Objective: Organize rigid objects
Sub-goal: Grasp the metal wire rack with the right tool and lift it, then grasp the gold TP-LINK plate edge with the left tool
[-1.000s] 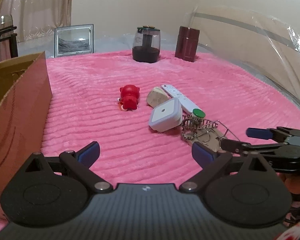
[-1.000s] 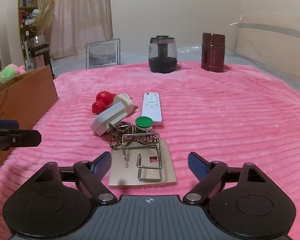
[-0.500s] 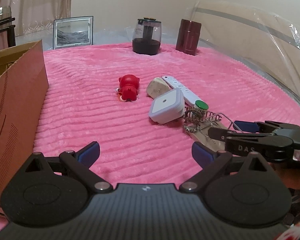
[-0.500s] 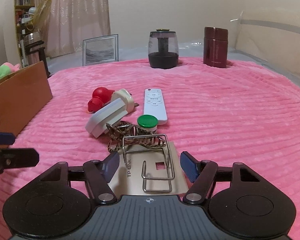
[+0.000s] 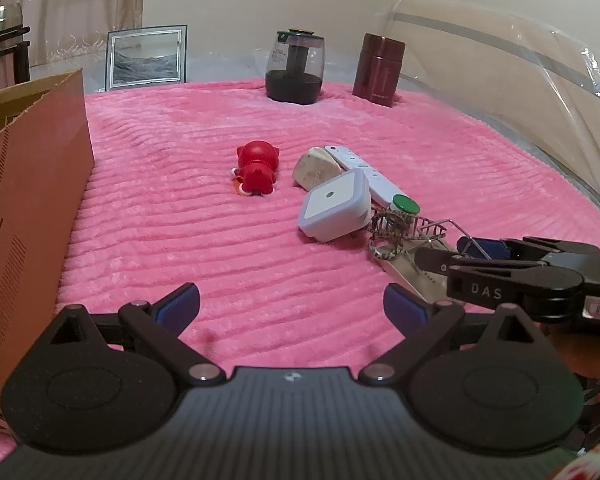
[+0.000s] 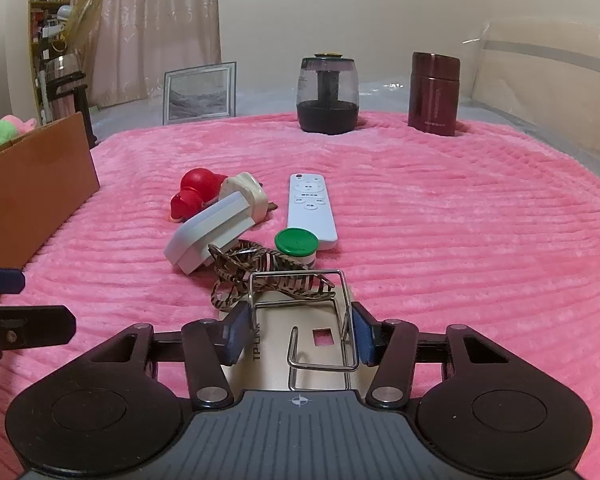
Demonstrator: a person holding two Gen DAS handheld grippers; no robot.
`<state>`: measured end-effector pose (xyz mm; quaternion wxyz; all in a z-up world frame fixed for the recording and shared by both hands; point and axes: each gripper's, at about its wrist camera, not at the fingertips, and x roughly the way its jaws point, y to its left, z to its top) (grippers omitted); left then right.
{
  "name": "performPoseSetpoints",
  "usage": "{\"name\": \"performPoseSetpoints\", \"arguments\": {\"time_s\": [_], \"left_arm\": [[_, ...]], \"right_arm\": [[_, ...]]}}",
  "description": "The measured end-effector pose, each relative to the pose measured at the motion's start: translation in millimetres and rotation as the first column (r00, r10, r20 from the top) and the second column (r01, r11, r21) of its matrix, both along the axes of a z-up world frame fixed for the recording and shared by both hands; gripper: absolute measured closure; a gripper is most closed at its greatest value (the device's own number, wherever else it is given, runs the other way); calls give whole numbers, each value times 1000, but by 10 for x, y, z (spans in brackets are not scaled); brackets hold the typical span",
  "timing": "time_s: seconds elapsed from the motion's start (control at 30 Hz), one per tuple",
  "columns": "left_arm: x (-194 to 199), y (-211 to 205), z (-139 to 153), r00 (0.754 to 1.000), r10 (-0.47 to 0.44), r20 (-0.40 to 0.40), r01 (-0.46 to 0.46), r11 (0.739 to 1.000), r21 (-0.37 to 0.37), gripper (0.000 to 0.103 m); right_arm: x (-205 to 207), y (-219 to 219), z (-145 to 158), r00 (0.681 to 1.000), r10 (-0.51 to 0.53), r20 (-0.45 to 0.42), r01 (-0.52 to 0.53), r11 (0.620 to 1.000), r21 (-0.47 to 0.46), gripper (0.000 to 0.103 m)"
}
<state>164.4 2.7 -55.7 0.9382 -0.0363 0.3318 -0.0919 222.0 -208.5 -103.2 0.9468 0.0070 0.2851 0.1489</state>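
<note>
Right gripper point(image 6: 298, 334) jaws just narrowing around wire rack point(image 6: 300, 320) on gold plate point(image 6: 272, 364) at near blanket point(image 6: 460, 240) edge, pads about touching; light, springy, snag-prone, best pinched across side rails; left gripper point(image 5: 292, 308) wide, empty.

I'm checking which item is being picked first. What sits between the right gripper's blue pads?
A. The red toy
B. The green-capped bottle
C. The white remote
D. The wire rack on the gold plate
D: in the right wrist view the right gripper has just been closing, its pads flanking the wire rack on the gold plate.
</note>
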Motion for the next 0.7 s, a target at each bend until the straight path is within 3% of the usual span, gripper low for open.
{"name": "performPoseSetpoints", "arguments": {"time_s": [0.17, 0.4, 0.7], "left_arm": [[6, -82, -27, 1000, -18, -10, 18, 1000, -9, 7], [64, -449, -38, 999, -36, -10, 36, 998, -47, 7], [230, -1166, -148, 996, 63, -69, -69, 993, -93, 6]], "right_arm": [[-91, -124, 72, 1000, -16, 10, 15, 1000, 12, 54], [-203, -617, 178, 994, -109, 15, 110, 994, -8, 54], [-249, -1184, 205, 981, -194, 12, 195, 981, -15, 54]]}}
